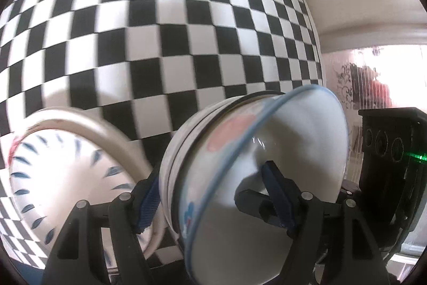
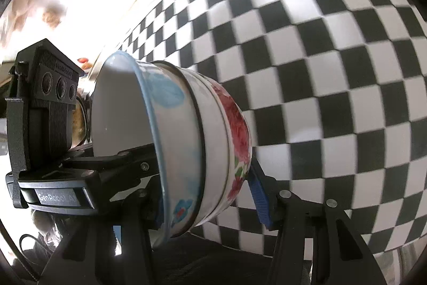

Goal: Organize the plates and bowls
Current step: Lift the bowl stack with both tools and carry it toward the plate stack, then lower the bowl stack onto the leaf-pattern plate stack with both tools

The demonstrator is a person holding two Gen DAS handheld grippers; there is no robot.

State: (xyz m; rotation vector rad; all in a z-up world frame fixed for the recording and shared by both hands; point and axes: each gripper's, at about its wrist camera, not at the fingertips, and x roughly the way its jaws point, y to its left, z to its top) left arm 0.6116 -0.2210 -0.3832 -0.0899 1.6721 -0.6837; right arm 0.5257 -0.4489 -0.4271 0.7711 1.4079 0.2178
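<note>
**A:** Which objects appear in the left wrist view?

**B:** A stack of nested bowls [image 1: 240, 151], lying on its side above a black-and-white checkered counter [image 1: 160, 31]. The innermost bowl has a blue rim and a plain white interior. The left tool [image 1: 213, 194] points steeply down toward the counter and is clamped on the stack: one finger, with a blue pad [image 1: 145, 202], presses the outer wall, and the other finger [image 1: 275, 186] lies inside the innermost bowl, against its wall.

**A:** And the second bowl at lower left?

**B:** A separate white bowl with blue dashes [image 1: 61, 172], tilted, just beside the stack. It is blurred, and whether it rests on the counter cannot be told.

**A:** What does the right wrist view add?

**B:** The same stack [image 2: 186, 146] seen from the other side: three bowls nested, the outermost with red roses, the innermost with blue flowers. The right tool [image 2: 210, 196] also points down at an angle and grips the stack across its wall, one blue pad [image 2: 259, 199] against the rose bowl's outside, the other finger at the blue rim. The left tool's body [image 2: 50, 103] stands at the far left of this view, with its finger reaching into the mouth of the stack.

**A:** Where is the stack, then?

**B:** Held between both tools, tipped on its side, clear of the counter [image 2: 320, 71].
</note>
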